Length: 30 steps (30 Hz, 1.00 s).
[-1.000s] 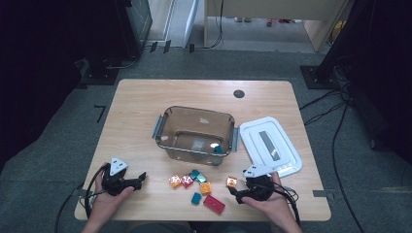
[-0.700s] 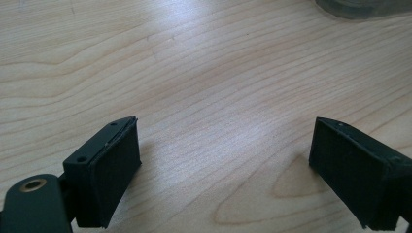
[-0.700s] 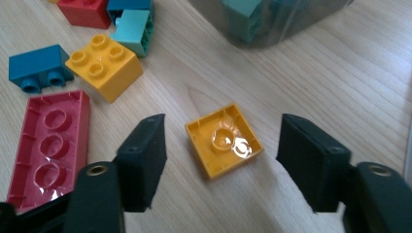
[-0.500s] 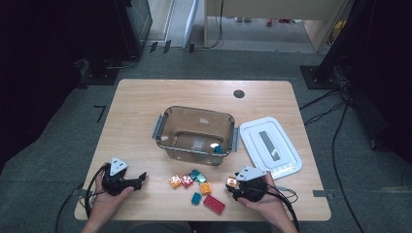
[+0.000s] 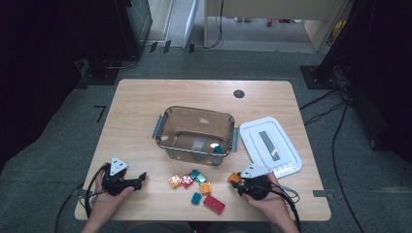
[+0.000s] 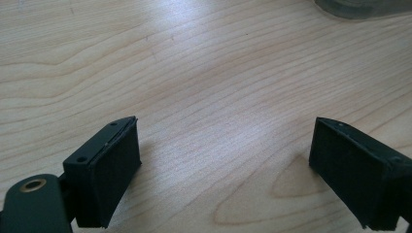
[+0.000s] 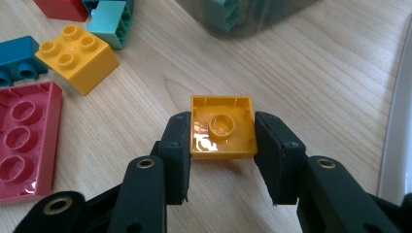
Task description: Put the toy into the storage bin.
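My right gripper [image 7: 222, 133] is shut on an orange square brick [image 7: 222, 121], held with its hollow underside up just above the table. In the high view that gripper [image 5: 238, 179] is at the front right, right of the loose bricks. A yellow brick [image 7: 77, 58], a teal one [image 7: 112, 20], a blue one [image 7: 18, 59] and a red plate [image 7: 24, 141] lie to its left. The clear bin [image 5: 194, 130] holds a teal brick [image 5: 218, 148]. My left gripper [image 5: 140, 180] rests at the front left, open over bare wood [image 6: 223, 155].
A white lid [image 5: 270, 145] lies flat to the right of the bin, close to the right gripper. The bin's corner [image 6: 362, 5] shows far ahead of the left gripper. A round hole [image 5: 238, 93] sits near the table's back edge.
The right gripper, holding the orange brick, drifted a little left toward the pile and then back right. The left gripper stayed where it was.
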Tool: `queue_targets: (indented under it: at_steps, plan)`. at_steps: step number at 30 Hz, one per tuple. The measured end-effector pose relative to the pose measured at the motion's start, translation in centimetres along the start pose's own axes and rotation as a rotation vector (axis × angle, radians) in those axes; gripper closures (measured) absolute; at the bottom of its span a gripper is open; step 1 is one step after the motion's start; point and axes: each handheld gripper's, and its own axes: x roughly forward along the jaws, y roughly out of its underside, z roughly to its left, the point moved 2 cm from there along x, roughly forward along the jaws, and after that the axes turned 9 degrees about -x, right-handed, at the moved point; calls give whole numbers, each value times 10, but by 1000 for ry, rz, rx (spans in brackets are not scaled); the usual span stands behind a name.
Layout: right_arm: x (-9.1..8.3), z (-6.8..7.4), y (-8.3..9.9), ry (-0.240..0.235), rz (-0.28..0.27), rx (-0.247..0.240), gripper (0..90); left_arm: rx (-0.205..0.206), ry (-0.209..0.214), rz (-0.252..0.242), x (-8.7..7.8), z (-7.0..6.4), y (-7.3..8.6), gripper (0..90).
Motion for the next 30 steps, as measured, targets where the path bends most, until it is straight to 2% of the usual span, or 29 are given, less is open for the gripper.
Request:
queue_targets:
  at_steps: [8, 12, 20, 26, 30]
  plan:
    - [-7, -4, -2, 2, -6, 20, 602, 0, 0, 0, 0, 0, 0, 109]
    - [-21, -9, -6, -3, -46, 34, 602, 0, 0, 0, 0, 0, 0, 109]
    - [-46, -33, -16, 21, -80, 107, 602, 0, 0, 0, 0, 0, 0, 109]
    - [-62, -47, -27, 24, -77, 124, 602, -1, 0, 0, 0, 0, 0, 109]
    - [-74, -53, -37, 31, -70, 115, 602, -1, 1, -1, 0, 0, 0, 109]
